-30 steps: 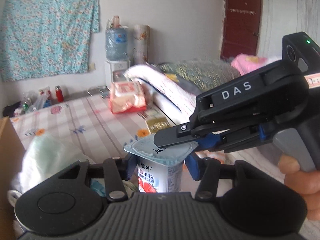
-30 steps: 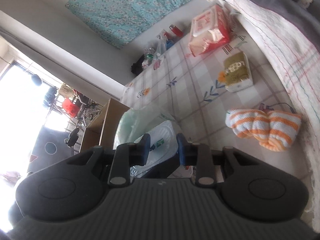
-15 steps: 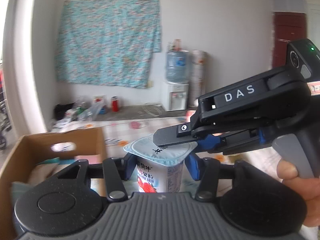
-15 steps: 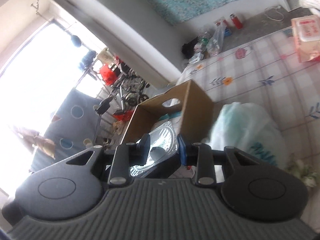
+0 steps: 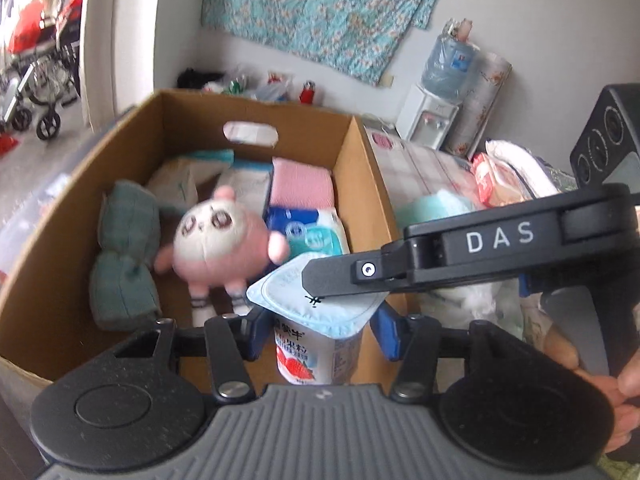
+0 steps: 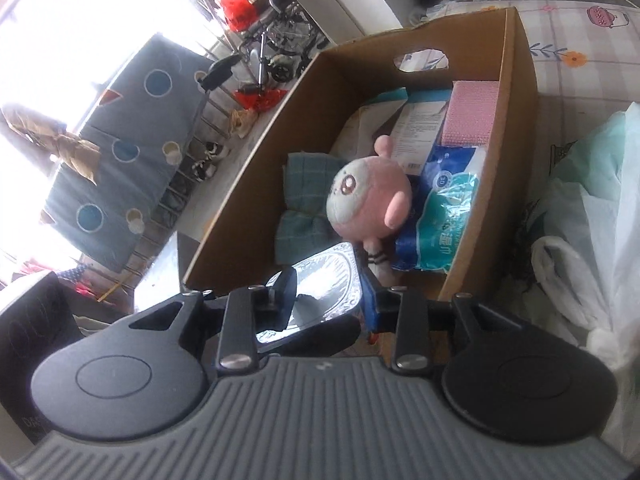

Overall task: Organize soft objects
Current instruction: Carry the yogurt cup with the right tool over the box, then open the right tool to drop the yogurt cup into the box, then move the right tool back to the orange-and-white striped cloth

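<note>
My left gripper (image 5: 316, 334) is shut on a strawberry yogurt cup (image 5: 310, 344) and holds it upright over the near edge of an open cardboard box (image 5: 360, 184). My right gripper (image 6: 326, 300) comes in from the right and is shut on the cup's foil lid (image 5: 316, 300); the lid's silver underside (image 6: 324, 292) shows between its fingers. In the box lie a pink plush toy (image 5: 220, 242), a green checked cloth (image 5: 124, 256), a pink pad (image 5: 302, 186) and a blue tissue pack (image 5: 310, 232). The box (image 6: 516, 128) and the plush (image 6: 368, 196) also show in the right wrist view.
White and green plastic bags (image 6: 588, 220) lie right of the box on the checked bedspread (image 6: 580, 40). A pink wipes pack (image 5: 496, 178) and folded bedding sit behind. A water dispenser (image 5: 436, 92) stands by the far wall. A wheelchair (image 5: 36, 92) is outside at the left.
Both grippers have swung left together with the yogurt cup, from over the bedspread to over the cardboard box, and tilted down so the box's inside shows. The grips have not changed.
</note>
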Tool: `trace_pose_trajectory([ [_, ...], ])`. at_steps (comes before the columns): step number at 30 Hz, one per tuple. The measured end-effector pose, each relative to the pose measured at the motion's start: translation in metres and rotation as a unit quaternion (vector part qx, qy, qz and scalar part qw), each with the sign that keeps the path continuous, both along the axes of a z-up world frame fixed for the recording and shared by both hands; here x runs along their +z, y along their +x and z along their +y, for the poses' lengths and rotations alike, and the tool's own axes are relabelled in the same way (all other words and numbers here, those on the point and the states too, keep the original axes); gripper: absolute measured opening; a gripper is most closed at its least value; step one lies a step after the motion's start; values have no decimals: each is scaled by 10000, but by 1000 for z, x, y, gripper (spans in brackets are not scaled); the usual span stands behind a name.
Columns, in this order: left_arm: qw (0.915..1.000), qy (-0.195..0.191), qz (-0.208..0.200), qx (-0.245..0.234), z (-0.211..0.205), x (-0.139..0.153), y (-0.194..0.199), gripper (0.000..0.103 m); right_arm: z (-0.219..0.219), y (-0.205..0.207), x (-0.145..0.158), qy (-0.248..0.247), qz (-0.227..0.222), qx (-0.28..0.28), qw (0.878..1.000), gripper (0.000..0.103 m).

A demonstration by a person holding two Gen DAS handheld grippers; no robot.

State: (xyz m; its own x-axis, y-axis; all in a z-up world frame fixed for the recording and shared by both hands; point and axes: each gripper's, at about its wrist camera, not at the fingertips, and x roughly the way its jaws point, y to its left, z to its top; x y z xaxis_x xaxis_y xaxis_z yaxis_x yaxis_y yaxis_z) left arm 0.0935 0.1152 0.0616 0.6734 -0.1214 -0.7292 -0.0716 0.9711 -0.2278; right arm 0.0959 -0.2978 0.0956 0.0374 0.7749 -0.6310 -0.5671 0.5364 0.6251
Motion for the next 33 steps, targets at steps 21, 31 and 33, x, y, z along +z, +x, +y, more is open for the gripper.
trace_pose_trajectory([
  [21,9994,15,340,-105,13,-20,-22,55,-34,18,-9,209,-17,-247,9995,44],
  [31,9929,-70,1189,21,28,-42,6,29,-108,8,-10,742,-72,-1022,9920,46],
  [33,9905,-363,1324,98,33,-49,11,24,-123,4,-16,826,1,-1183,9895,46],
])
